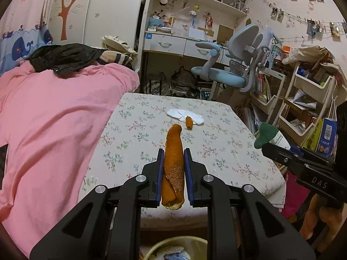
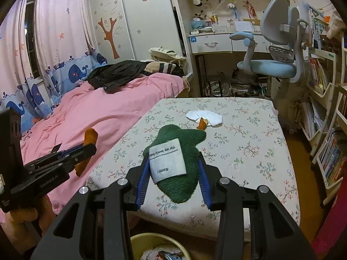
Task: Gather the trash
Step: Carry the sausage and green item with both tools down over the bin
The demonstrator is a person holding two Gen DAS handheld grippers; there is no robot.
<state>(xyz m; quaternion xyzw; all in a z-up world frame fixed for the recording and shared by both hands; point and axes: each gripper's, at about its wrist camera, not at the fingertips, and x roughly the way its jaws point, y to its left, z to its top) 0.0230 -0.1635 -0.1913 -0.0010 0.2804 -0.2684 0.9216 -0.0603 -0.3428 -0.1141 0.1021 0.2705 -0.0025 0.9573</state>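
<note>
Left gripper (image 1: 173, 166): jaws clamped on rolled orange peel (image 1: 173, 162). Right gripper (image 2: 173, 173): jaws grasping green cloth (image 2: 176, 162) with white label. Both held above yellow bin (image 2: 156, 248), already holding scraps. Tissue (image 1: 185, 115) and small peel piece (image 1: 189, 122) remain on table (image 1: 238, 151).

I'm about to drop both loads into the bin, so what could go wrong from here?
The bin sits low, under the table edge, mostly hidden by both grippers, so a release could miss.
The left gripper pinches the long peel along its sides; it may slide out early.
The green cloth in the right gripper carries a name label, so it may not be trash.
</note>
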